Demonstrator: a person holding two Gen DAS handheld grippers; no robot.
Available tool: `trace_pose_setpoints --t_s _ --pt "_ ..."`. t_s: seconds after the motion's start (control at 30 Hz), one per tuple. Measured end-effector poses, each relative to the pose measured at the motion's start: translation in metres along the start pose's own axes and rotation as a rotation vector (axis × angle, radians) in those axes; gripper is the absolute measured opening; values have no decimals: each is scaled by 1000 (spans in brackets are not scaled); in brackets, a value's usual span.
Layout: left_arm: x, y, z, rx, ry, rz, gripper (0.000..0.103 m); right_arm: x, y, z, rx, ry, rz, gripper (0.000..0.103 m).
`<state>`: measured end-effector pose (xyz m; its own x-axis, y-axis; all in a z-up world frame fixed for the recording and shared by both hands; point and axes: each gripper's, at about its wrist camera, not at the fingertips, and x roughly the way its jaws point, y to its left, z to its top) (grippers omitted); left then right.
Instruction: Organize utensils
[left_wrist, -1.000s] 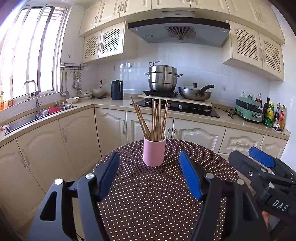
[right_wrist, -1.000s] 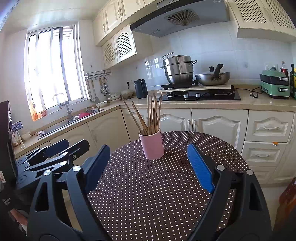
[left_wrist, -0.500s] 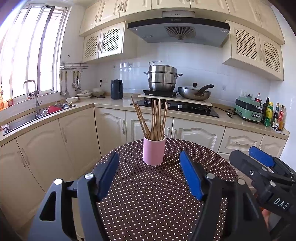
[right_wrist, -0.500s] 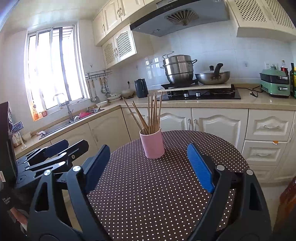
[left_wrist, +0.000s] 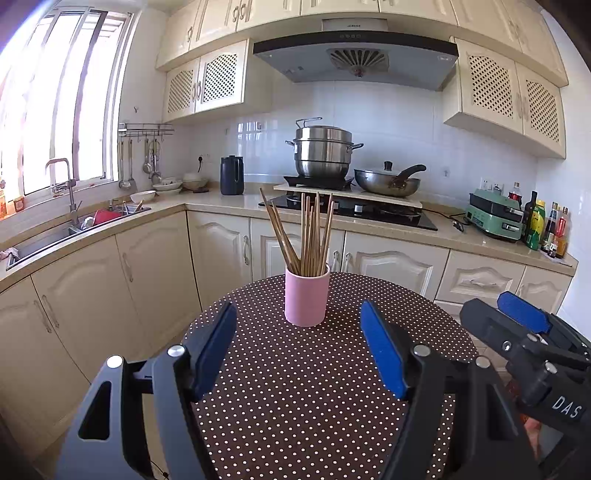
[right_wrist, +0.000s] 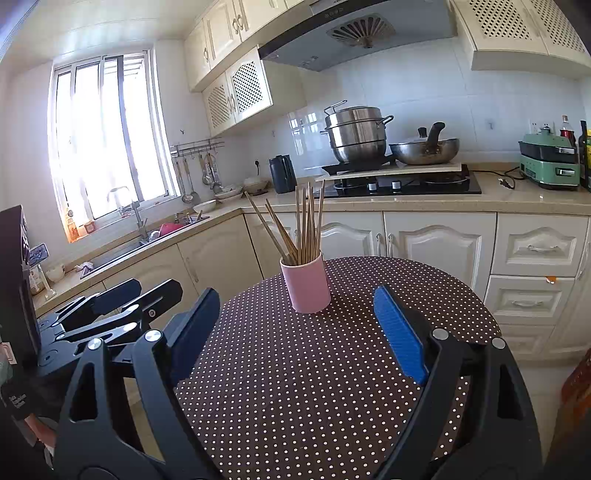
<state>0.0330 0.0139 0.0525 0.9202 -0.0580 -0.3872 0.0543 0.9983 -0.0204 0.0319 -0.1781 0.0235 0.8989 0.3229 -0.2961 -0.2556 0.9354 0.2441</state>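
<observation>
A pink cup (left_wrist: 306, 295) stands upright on the far part of a round table with a brown polka-dot cloth (left_wrist: 306, 387); it also shows in the right wrist view (right_wrist: 306, 282). Several wooden chopsticks (left_wrist: 308, 236) stand in it, fanned out, also seen in the right wrist view (right_wrist: 299, 229). My left gripper (left_wrist: 299, 347) is open and empty, held above the table's near side, short of the cup. My right gripper (right_wrist: 297, 332) is open and empty, level with the left one. Each gripper shows at the edge of the other's view.
Behind the table runs a kitchen counter with cream cabinets (left_wrist: 388, 262). On it are a hob with a steel pot (left_wrist: 323, 151) and a pan (left_wrist: 388, 181), a dark kettle (left_wrist: 232, 175), a green appliance (left_wrist: 495, 214), bottles (left_wrist: 546, 229) and a sink (left_wrist: 74, 229) at left.
Both views shift only very slightly. The cup, the chopsticks and both open grippers stay as they were.
</observation>
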Motion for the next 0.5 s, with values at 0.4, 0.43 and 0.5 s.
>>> trace_pose_setpoints --t_s 0.4,0.43,0.5 --pt "4 -3 1 -2 21 -6 69 2 0 -1 15 13 0 84" --pt "5 -4 1 -1 23 -7 69 3 0 -1 16 14 -1 84" --pt "6 -4 1 -1 26 -6 69 3 -1 -1 18 16 -1 84"
